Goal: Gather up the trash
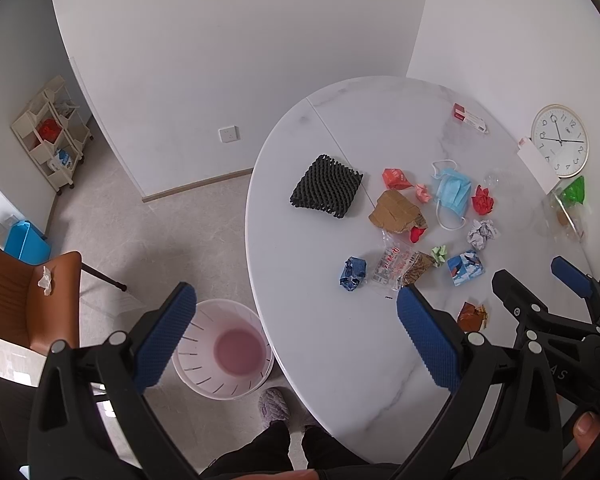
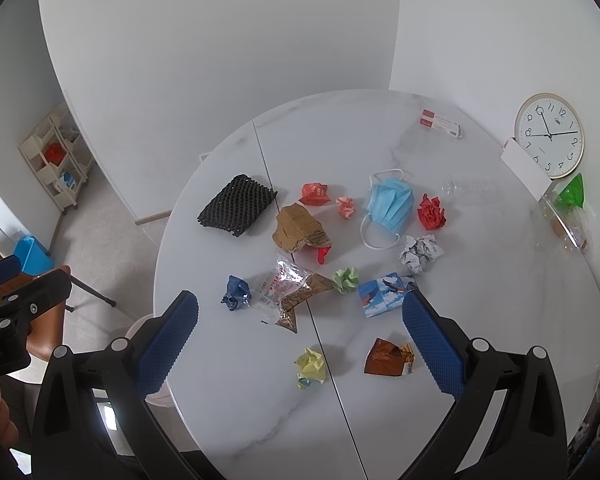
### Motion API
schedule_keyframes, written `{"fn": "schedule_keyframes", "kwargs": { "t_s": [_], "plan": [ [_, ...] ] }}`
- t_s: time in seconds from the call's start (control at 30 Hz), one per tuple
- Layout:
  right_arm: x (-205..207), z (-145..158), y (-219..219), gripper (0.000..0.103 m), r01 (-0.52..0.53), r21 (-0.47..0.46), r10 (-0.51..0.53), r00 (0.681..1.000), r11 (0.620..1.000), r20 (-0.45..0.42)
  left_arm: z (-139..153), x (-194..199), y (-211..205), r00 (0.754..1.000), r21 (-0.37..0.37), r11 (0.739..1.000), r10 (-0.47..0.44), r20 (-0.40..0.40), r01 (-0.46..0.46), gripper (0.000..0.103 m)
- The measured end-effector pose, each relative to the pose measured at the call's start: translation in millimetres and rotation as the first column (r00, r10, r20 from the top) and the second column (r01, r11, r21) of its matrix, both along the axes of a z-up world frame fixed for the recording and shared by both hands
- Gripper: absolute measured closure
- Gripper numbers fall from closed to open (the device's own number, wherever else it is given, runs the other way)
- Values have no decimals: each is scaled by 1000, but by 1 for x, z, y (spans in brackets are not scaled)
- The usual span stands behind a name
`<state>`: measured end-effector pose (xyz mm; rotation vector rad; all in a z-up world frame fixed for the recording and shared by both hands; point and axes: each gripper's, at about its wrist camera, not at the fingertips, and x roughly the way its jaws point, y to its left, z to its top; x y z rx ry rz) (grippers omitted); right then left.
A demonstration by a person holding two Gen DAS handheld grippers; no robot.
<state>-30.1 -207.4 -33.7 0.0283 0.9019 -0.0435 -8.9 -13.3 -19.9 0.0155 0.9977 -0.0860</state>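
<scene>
Both grippers, left (image 1: 296, 332) and right (image 2: 300, 336), hover jaws spread over litter-strewn table (image 2: 240, 400), bin (image 1: 222, 350) waiting at seven o'clock.

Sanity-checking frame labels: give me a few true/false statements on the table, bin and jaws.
1. Both grippers, left and right, have jaws open and empty. True.
2. The bin on the floor holds trash. False: nothing shows in it.
3. The blue mask lies on the table. True.
4. The clock lies flat on the table. False: it stands upright.
5. The black foam net is in the bin. False: it lies on the table.
</scene>
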Motion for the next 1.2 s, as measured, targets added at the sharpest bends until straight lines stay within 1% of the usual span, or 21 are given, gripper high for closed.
{"fn": "schedule_keyframes", "kwargs": {
  "t_s": [1.0,1.13,1.2],
  "plan": [
    [2,-4,0,2,6,0,-6,1000,1000,-5,-5,2,-2,1000,-1,1000,-4,-12,4,6],
    [-4,-5,-8,2,20,-21,-20,1000,1000,18,-8,4,-2,1000,-4,1000,-17,-19,16,6],
    [-8,-8,-17,2,38,-34,-37,999,999,17,-12,5,-4,999,7,1000,-28,-21,29,6]
  ]
}}
